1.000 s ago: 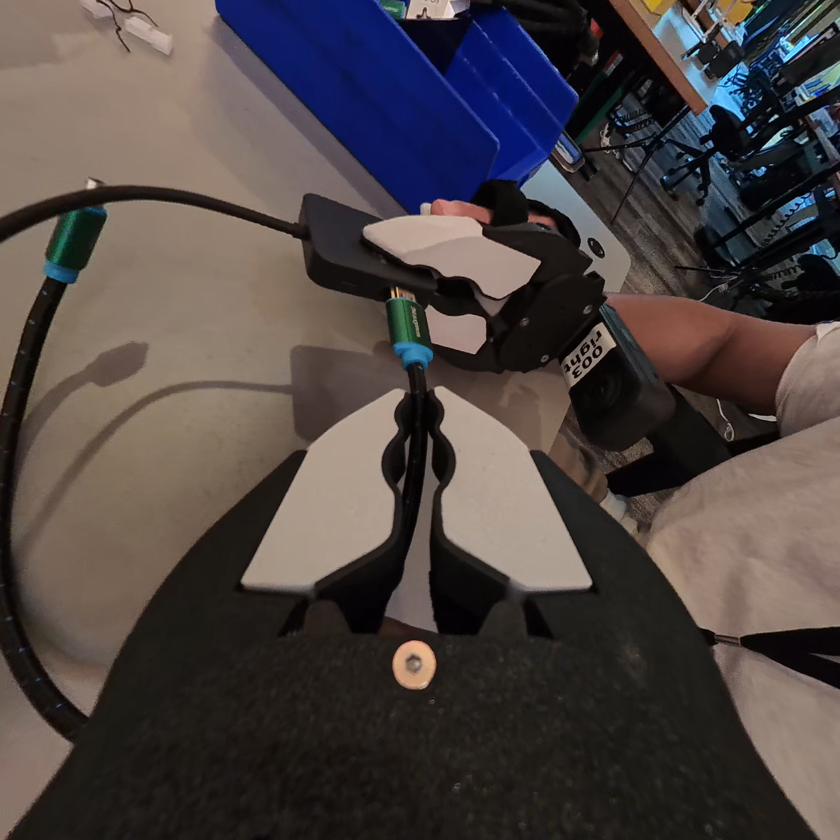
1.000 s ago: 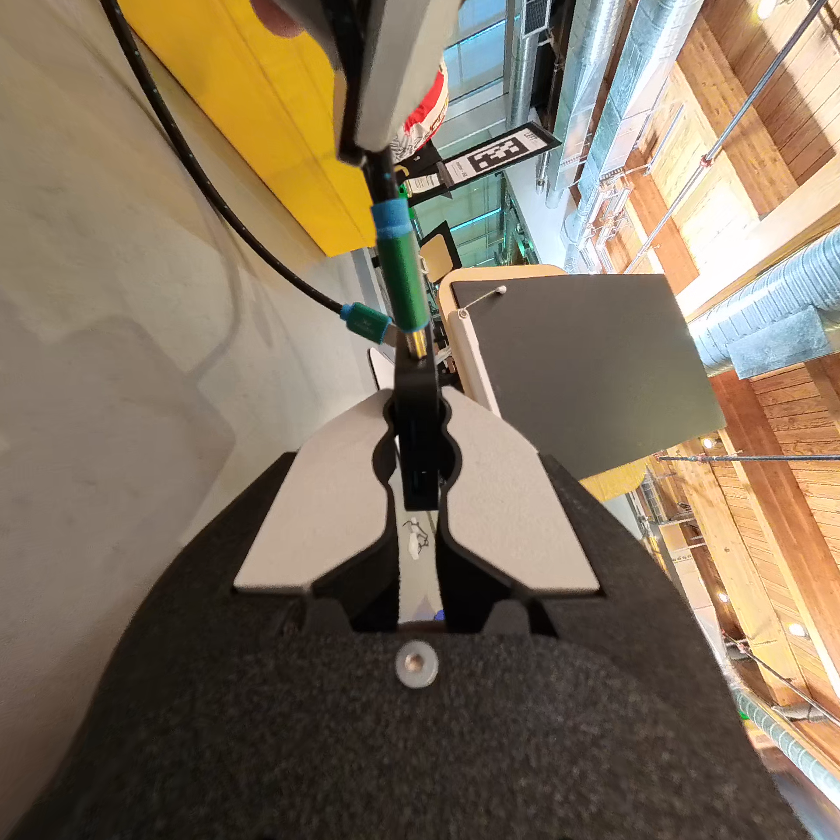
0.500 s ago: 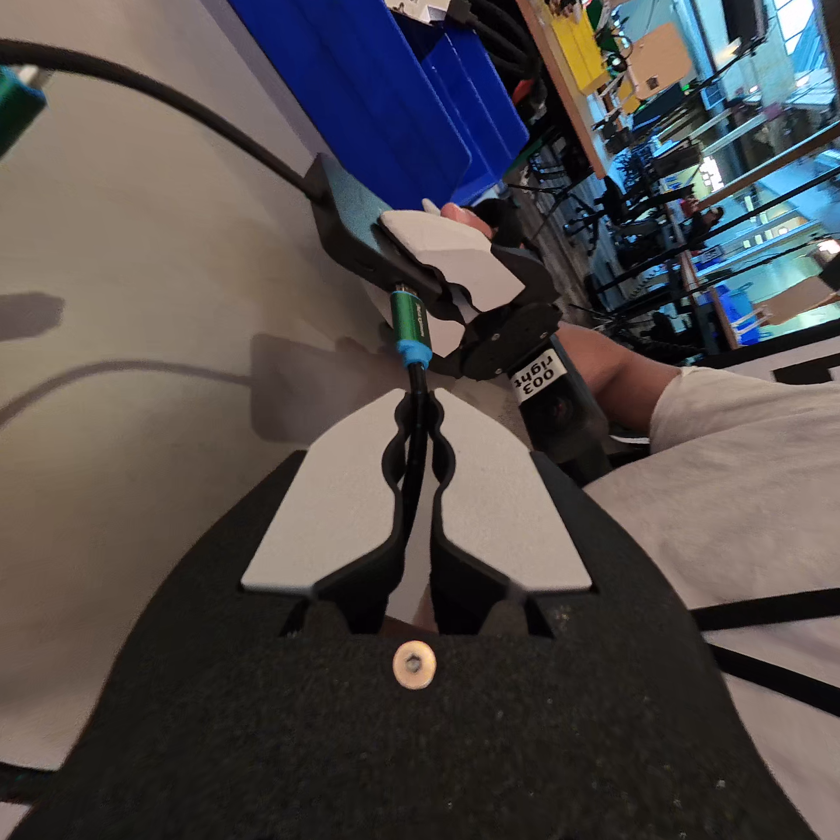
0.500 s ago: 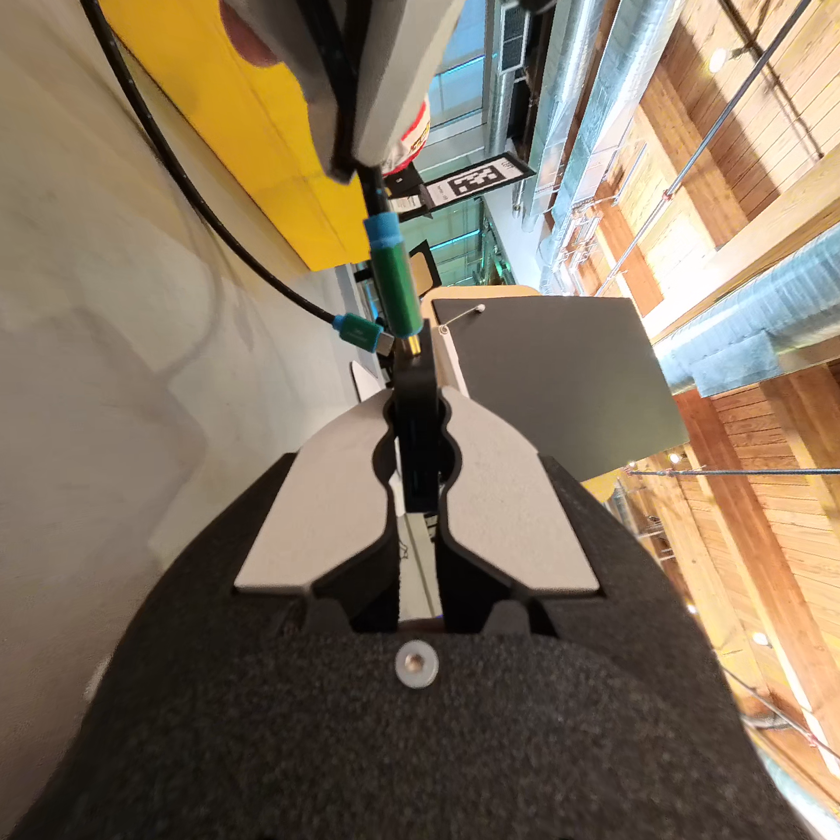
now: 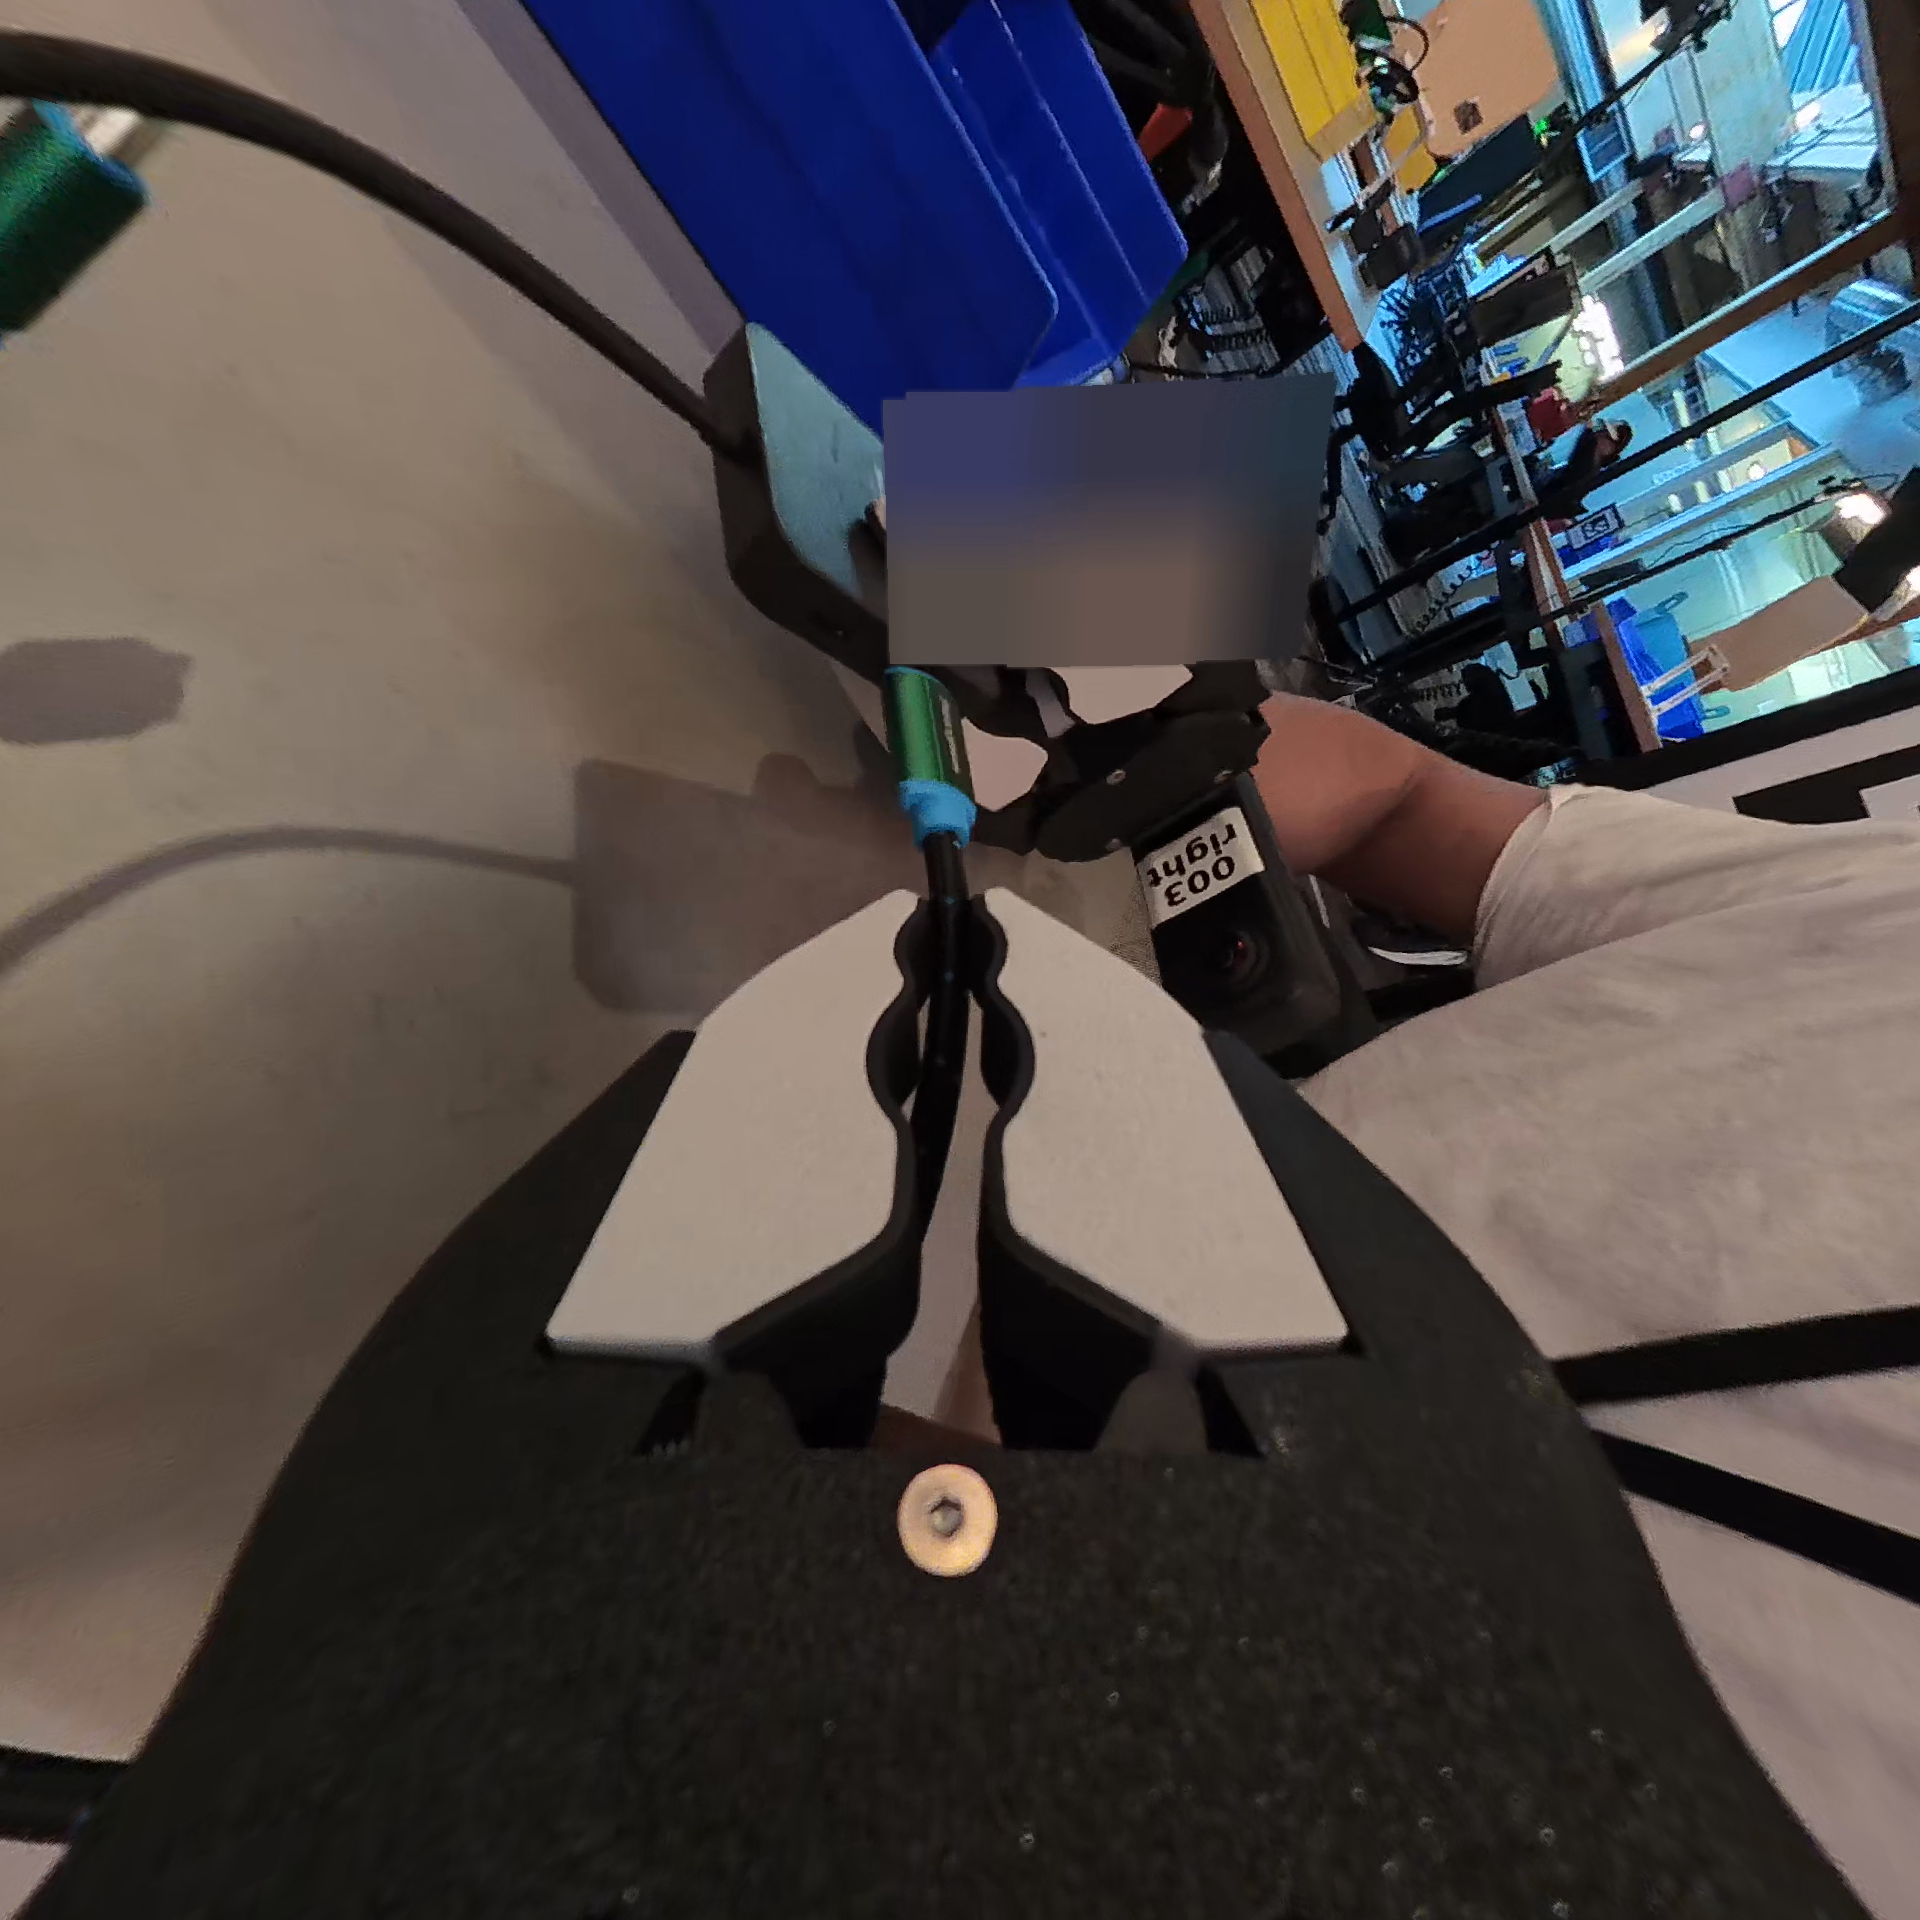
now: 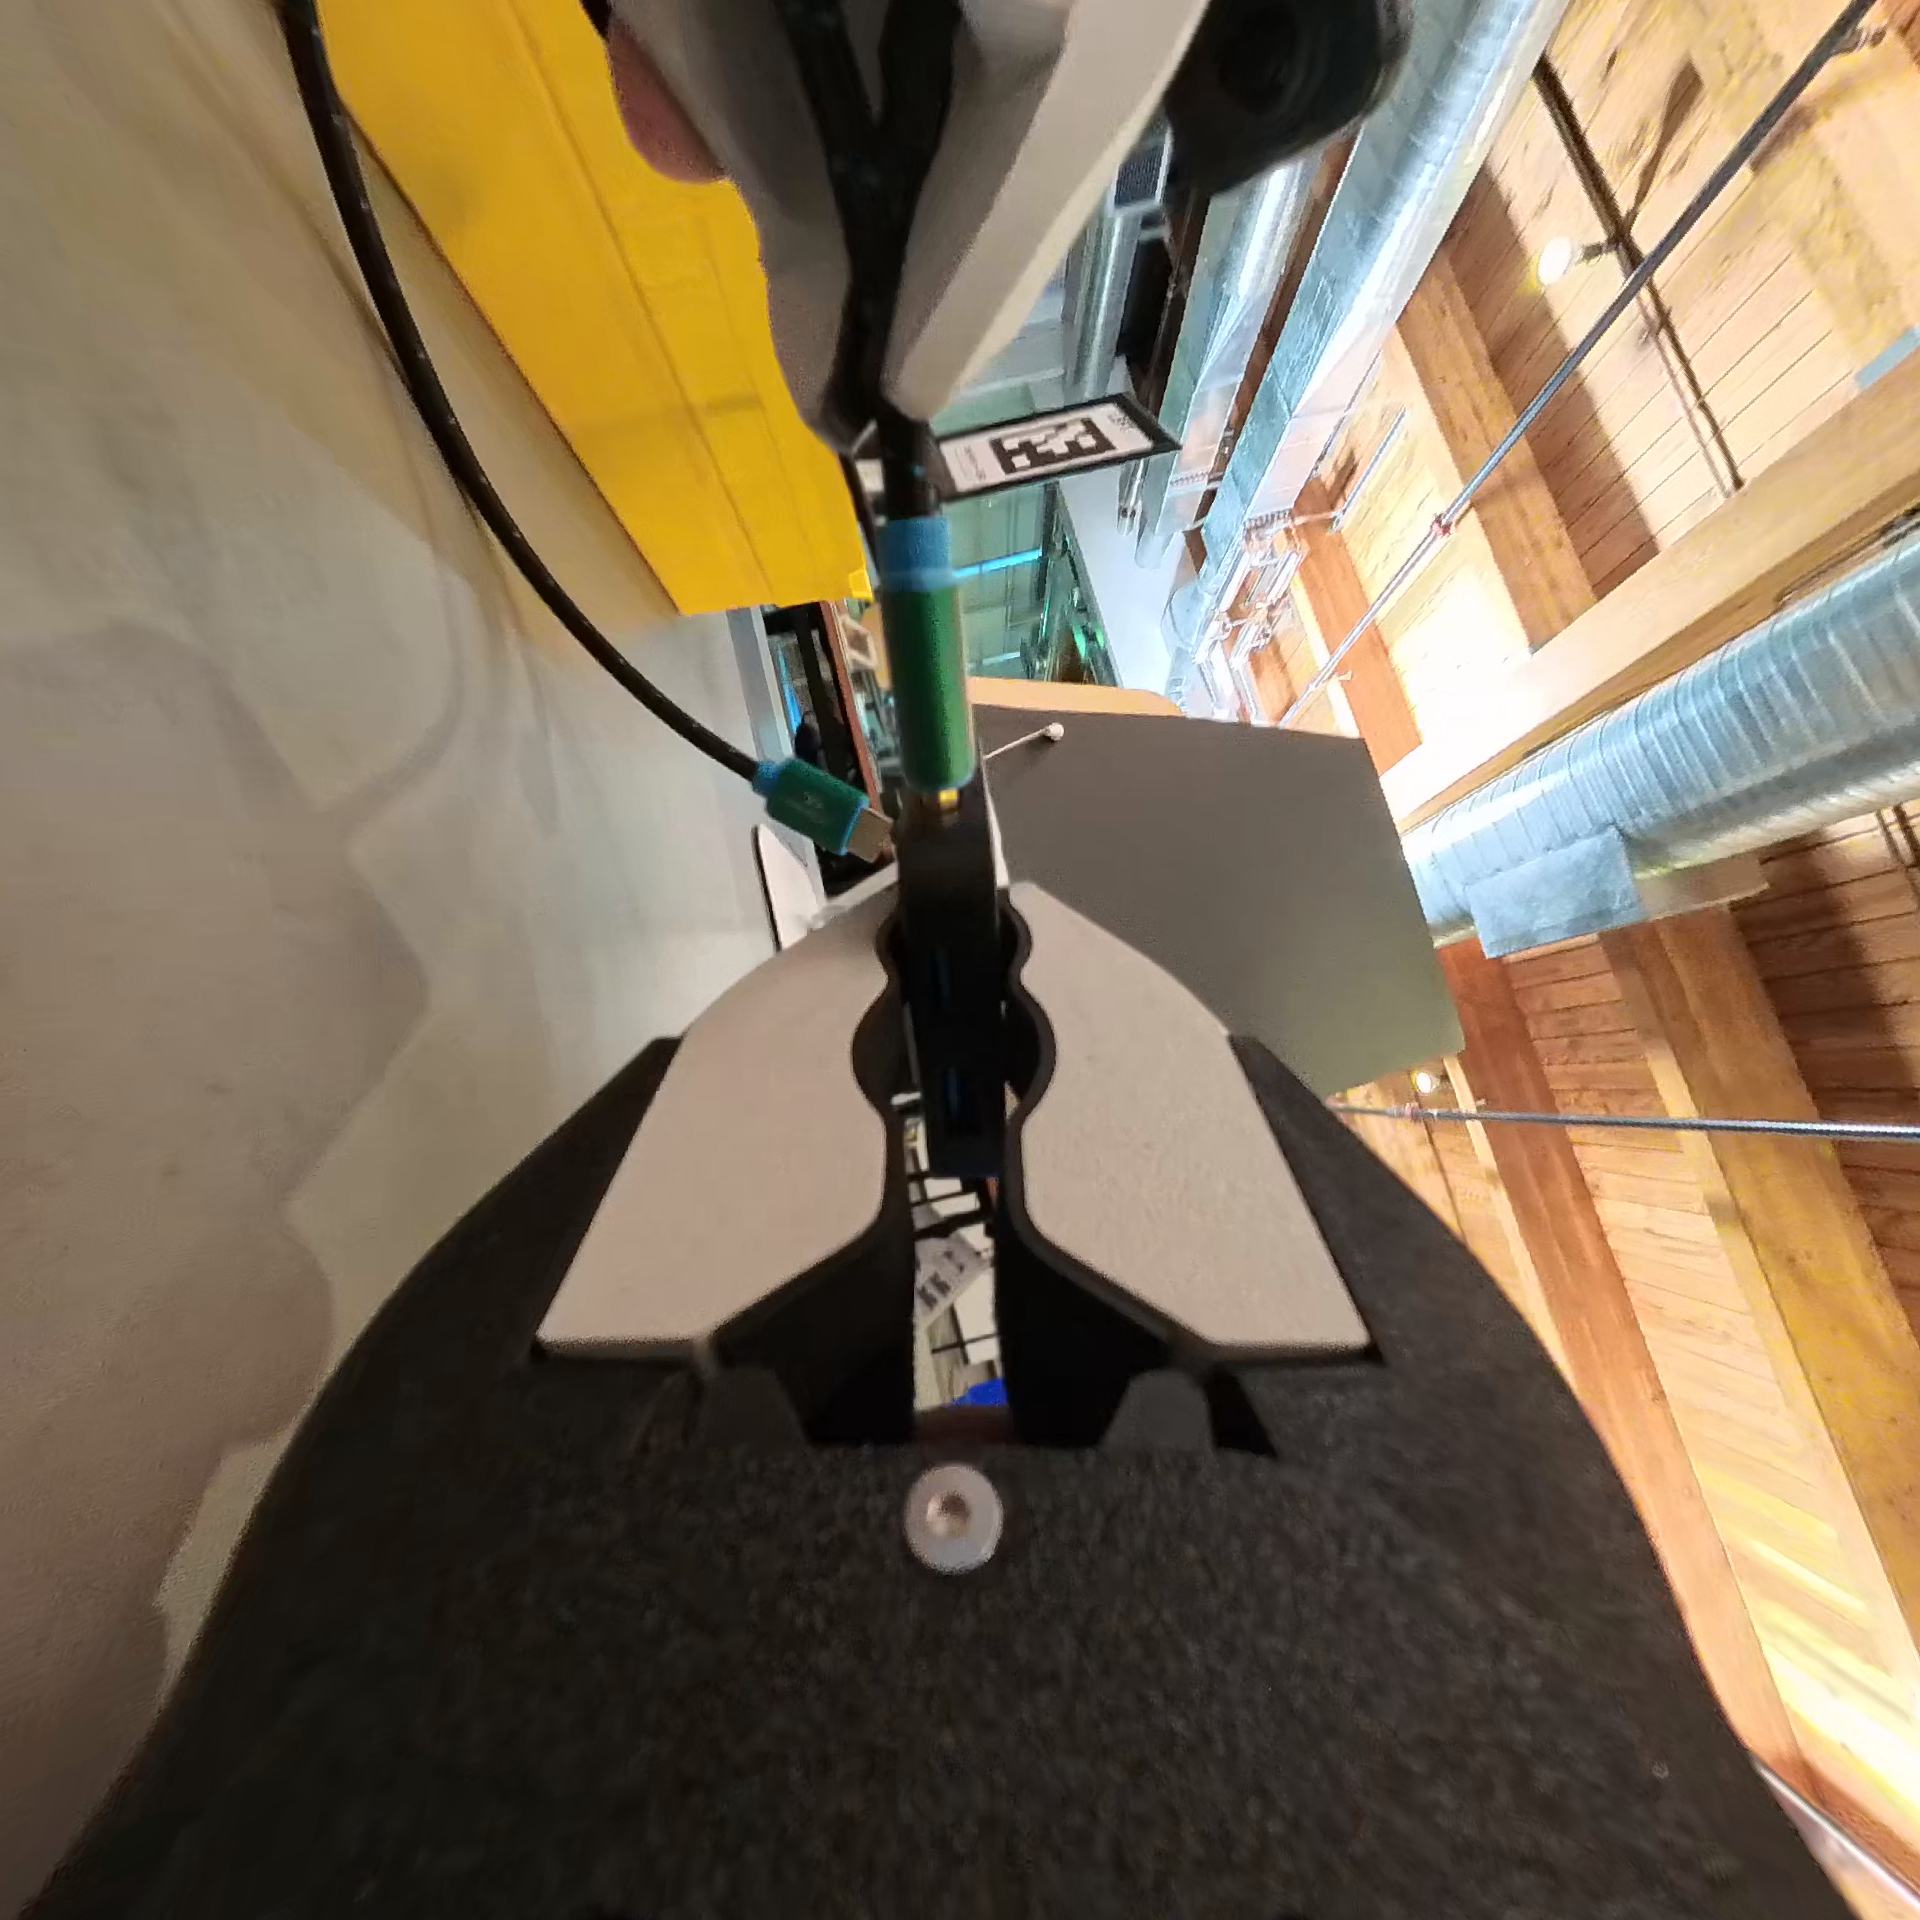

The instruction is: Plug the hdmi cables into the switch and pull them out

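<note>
Braided black cable (image 5: 940, 1049) runs up the narrow slot between our left tongs (image 5: 948, 914), whose pale, matte, scalloped pads are closed on it just behind the plug. That plug (image 5: 928, 740) is a short green metallic cylinder with a bright blue rubbery collar, and its tip meets the edge of the switch (image 5: 800, 488), a flat, dark, matte slab with rounded corners that we hold tilted above the beige counter (image 5: 312, 644); how deep the plug sits we cannot tell in the left wrist view, since a blurred patch covers that joint. A thicker, smooth black lead (image 5: 436, 223) leaves the far end of the switch. In the right wrist view our right tongs (image 6: 951, 909) are clamped narrowly on the thin edge of the switch (image 6: 951, 873), and the green plug (image 6: 930, 686) stands in line with it, a sliver of gold metal showing where it enters the port. A second green and teal plug (image 6: 816, 805) with a bare silvery tip lies loose on the counter just beside the switch, its black cable (image 6: 447, 416) curving away along a glossy yellow bin (image 6: 582, 312). Smooth blue plastic bins (image 5: 852, 197) stand behind the switch in the left wrist view.
</note>
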Demonstrator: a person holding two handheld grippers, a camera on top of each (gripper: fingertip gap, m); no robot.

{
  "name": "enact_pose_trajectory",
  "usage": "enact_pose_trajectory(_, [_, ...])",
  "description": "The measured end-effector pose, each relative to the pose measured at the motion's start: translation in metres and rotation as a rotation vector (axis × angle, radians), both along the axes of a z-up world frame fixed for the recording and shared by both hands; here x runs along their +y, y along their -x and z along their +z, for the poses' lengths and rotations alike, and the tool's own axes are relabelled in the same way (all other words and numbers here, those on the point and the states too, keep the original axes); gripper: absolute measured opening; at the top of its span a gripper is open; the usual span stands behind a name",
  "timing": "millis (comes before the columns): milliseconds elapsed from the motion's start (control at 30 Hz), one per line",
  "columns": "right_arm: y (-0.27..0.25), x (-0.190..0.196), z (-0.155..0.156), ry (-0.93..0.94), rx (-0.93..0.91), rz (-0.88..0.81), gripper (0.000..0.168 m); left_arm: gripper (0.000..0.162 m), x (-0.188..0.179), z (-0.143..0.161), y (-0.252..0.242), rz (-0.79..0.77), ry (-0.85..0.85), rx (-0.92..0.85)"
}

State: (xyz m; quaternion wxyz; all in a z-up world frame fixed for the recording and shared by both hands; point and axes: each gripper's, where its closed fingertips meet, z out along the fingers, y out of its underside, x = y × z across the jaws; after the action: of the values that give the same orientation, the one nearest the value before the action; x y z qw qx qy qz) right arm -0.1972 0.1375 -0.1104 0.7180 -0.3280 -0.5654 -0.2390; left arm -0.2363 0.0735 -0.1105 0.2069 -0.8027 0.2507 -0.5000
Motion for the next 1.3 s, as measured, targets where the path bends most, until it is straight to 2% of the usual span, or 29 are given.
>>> enact_pose_trajectory(400, [0.008,0.0,-0.014,0.065,-0.023,-0.008,0.011,0.005,0.001,-0.009,0.002,0.031,-0.11,0.072])
enact_pose_trajectory(533, [0.009,0.004,-0.015,0.078,-0.032,-0.015,0.012,0.006,0.011,-0.006,0.007,0.07,-0.253,0.134])
enact_pose_trajectory(567, [0.009,0.006,-0.014,0.099,-0.021,-0.015,0.012,0.007,0.014,0.001,0.009,0.109,-0.321,0.151])
enact_pose_trajectory(633, [0.008,0.008,-0.009,0.131,-0.005,-0.02,0.013,0.028,0.011,0.029,0.017,0.196,-0.441,0.109])
enact_pose_trajectory(733, [-0.007,0.014,0.003,0.28,0.023,-0.096,0.013,0.033,-0.008,0.077,0.049,0.333,-0.558,0.033])
enact_pose_trajectory(800, [-0.031,0.012,0.03,0.358,0.069,-0.176,0.013,0.033,-0.033,0.109,0.069,0.367,-0.548,-0.126])
enact_pose_trajectory(867, [-0.065,0.013,0.069,0.343,0.125,-0.238,0.013,0.033,-0.053,0.119,0.092,0.398,-0.523,-0.211])
enact_pose_trajectory(933, [-0.107,0.019,0.116,0.339,0.214,-0.297,0.014,0.029,-0.057,0.097,0.114,0.453,-0.525,-0.151])
enact_pose_trajectory(1033, [-0.174,0.033,0.19,0.385,0.347,-0.369,0.013,0.026,-0.053,0.026,0.134,0.499,-0.47,0.034])
enact_pose_trajectory(1100, [-0.223,0.046,0.23,0.378,0.348,-0.474,0.013,0.025,-0.052,-0.019,0.138,0.492,-0.402,0.15])
enact_pose_trajectory(1167, [-0.264,0.059,0.251,0.408,0.275,-0.593,0.013,0.025,-0.052,-0.038,0.133,0.454,-0.349,0.194])
enact_pose_trajectory(1233, [-0.298,0.076,0.258,0.396,0.168,-0.723,0.013,0.025,-0.053,-0.041,0.121,0.41,-0.315,0.166])
enact_pose_trajectory(1300, [-0.325,0.096,0.245,0.438,0.04,-0.848,0.013,0.025,-0.053,-0.04,0.113,0.384,-0.301,0.145])
